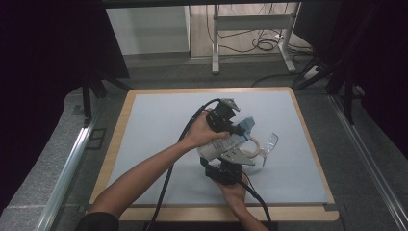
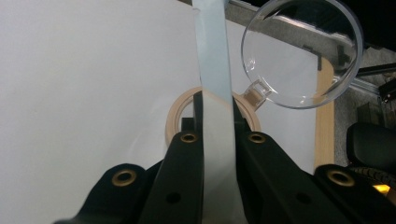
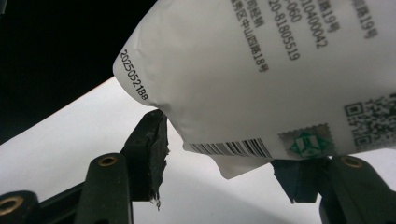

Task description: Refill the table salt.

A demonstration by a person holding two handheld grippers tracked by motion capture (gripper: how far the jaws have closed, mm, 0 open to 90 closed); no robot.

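Item: white printed plastic pouch point(image 3: 261, 70), its top seal clamped flat in your left hand-held gripper point(image 2: 215, 116). Your right hand-held gripper point(image 3: 224, 140) brackets its lower corner, jaws apart. Clear round magnifier point(image 2: 303, 51) at two o'clock; pouch remains unopened.

The white packet point(image 3: 261, 79) runs past the frame's edge.

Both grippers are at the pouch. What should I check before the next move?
1. Left gripper shut on the pouch's light-blue flat strip: ok.
2. Right gripper pads pressing the white printed plastic pouch: cannot tell.
3. Pouch lifted off the pale blue-grey table mat: ok.
4. Space beneath the pouch free: not ok; a beige ring and a clear round plastic disc lie there.
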